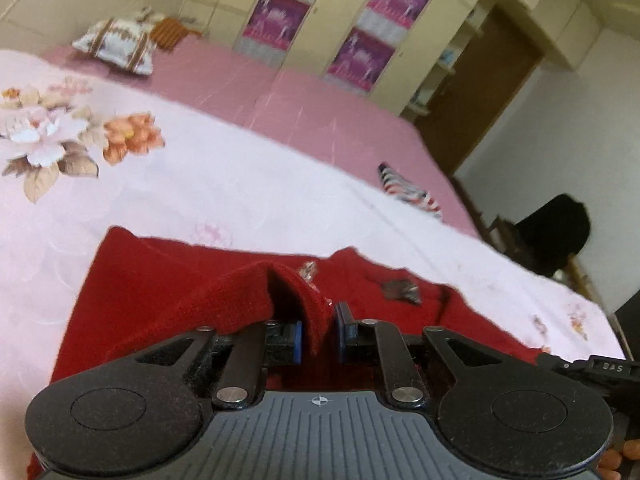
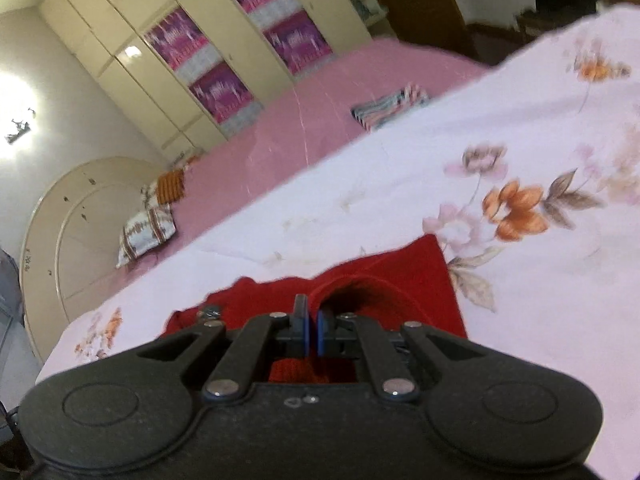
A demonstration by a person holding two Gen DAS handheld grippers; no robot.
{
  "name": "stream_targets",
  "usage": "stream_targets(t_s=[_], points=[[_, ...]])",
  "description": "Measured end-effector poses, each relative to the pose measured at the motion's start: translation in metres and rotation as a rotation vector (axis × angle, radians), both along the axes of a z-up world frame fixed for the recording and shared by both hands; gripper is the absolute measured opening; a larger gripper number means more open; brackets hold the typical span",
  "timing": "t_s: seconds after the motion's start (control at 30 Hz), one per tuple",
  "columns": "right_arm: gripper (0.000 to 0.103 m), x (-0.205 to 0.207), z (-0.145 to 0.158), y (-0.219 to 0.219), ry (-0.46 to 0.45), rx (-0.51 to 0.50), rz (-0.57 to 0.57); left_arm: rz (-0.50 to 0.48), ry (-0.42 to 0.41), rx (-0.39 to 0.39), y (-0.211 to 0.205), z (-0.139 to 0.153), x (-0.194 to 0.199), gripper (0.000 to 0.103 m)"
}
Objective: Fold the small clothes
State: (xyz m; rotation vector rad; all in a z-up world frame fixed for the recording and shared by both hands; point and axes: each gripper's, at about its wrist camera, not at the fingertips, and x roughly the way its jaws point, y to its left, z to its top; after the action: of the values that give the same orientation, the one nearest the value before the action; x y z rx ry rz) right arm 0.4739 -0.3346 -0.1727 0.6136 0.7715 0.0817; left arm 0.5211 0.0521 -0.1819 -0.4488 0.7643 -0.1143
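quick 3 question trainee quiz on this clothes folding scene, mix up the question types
1. True or false: the left gripper is shut on the red garment.
2. The striped cloth lies: A) on the red garment B) apart from it, farther along the bed C) on the pillow
3. Fill in: the right gripper pinches a raised ____ of red fabric.

Key: 1 true; 2 B; 3 fold

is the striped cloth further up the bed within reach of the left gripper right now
Probably not: the left gripper is shut on the red garment, and the striped cloth lies well beyond it across open bedsheet.
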Motion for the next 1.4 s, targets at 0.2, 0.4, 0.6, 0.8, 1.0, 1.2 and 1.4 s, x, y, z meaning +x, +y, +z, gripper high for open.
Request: stream_targets(t_s=[0.2,0.4,0.6,0.8,1.0,1.2,1.4], points=[[0.06,0.0,0.005,-0.002,-0.035,-0.116,-0.097,0.105,-0.104,0.018,0.009,0.027,-0.012,0.103],[0.037,-0.022,0.026,0.024,-0.141,-0.353,-0.022,0.021,-0.059,0.134,-0.004,0.014,-0.021,0.103],[0.035,-0.022,0.003,0.065,-0.092,-0.486,0.131,-0.004,-0.019,0.286,-0.006,-0.017,-0.057,0.103],[0.034,-0.034,-0.016,0.05,-0.056,-0.565,0.119,0.007,-0.023,0.342,0.004,-0.018,-0.09,0.103],[0.037,-0.035,0.005,0.069,-0.112,-0.562,0.147,0.027,-0.072,0.32,0.003,0.006,-0.104,0.103],[0.037,-0.005,0.006,0.085,-0.107,-0.504,0.144,-0.052,-0.111,0.334,-0.022,0.015,-0.058,0.103],[0.039,0.006,-0.004,0.116,-0.112,-0.575,0.21,-0.04,-0.023,0.403,-0.03,-0.016,-0.016,0.103]])
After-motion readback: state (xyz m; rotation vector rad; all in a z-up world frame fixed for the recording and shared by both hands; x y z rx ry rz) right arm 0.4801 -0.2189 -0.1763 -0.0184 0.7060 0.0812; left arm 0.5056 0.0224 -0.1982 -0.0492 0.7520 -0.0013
